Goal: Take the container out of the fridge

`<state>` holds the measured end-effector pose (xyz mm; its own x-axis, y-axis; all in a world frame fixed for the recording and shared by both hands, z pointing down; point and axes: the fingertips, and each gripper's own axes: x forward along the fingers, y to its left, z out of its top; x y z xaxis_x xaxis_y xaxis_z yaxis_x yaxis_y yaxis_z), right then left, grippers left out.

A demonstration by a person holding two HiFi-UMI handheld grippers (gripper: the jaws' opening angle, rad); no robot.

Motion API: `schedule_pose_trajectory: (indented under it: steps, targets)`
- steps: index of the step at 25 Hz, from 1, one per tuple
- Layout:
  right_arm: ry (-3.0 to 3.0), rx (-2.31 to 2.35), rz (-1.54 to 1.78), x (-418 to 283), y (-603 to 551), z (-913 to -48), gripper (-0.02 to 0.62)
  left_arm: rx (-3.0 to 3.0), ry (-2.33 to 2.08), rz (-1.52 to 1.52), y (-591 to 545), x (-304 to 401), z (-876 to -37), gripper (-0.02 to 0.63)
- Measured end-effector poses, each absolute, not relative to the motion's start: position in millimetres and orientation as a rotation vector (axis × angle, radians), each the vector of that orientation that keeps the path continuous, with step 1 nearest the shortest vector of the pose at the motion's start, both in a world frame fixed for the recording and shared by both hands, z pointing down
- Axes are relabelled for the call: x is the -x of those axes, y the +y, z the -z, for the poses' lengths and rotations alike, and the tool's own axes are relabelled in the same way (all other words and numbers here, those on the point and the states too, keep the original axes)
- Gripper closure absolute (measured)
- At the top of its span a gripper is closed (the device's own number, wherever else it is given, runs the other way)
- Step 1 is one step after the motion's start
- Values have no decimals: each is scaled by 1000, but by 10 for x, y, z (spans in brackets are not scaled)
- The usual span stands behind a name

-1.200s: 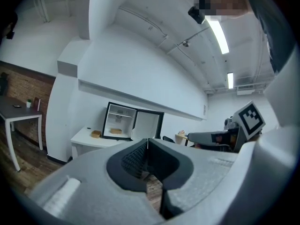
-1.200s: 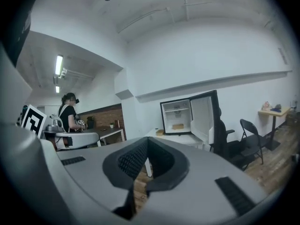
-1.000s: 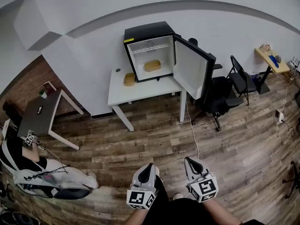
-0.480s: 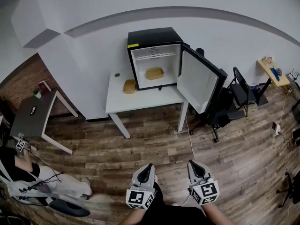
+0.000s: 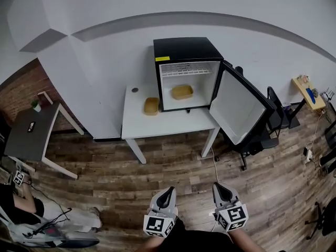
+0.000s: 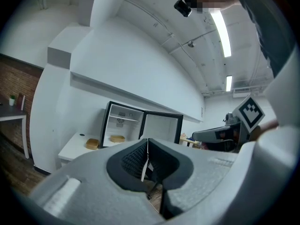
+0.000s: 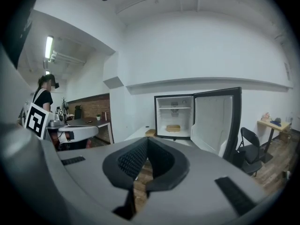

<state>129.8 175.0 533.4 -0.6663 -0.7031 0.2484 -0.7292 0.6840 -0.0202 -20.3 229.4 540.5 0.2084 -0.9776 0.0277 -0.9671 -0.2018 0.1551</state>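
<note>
A black mini fridge (image 5: 186,72) stands on a white table (image 5: 163,124) with its door (image 5: 242,112) swung open to the right. A tan container (image 5: 182,92) lies on the fridge floor, also seen as container (image 6: 117,138) and container (image 7: 173,128). A second tan container (image 5: 151,106) sits on the table left of the fridge. My left gripper (image 5: 169,191) and right gripper (image 5: 218,187) hang side by side over the wooden floor, well short of the table. Both point at the fridge, shut and empty.
A grey desk (image 5: 30,129) stands at the left, and a person (image 5: 29,222) sits low at the left edge. Black chairs (image 5: 257,135) crowd the space behind the open door. A wooden side table (image 5: 305,86) is far right. A cable (image 5: 215,159) runs across the floor.
Both grippers have travelled forward over the floor towards the table. In the head view the fridge and table have slid to the right and slightly lower. The jaws stayed shut.
</note>
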Motion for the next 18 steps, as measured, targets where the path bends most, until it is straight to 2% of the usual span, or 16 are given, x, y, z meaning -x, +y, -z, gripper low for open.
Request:
schedule_pose_trajectory:
  steps: [4,10,18]
  targets:
    - [-2654,-1183,-167,-943,1475,-5365,598,-2284,-1899,188,2107,650,-5408,589]
    - [-2624,-1172,-190,-538,1165,-5420,598,-2304,-1909,137,1835,1101,-5469,589]
    - [-2549,-1279,-189,-519,870,-5432,598,-2330,-1864,131,1501,1357,-5474,589]
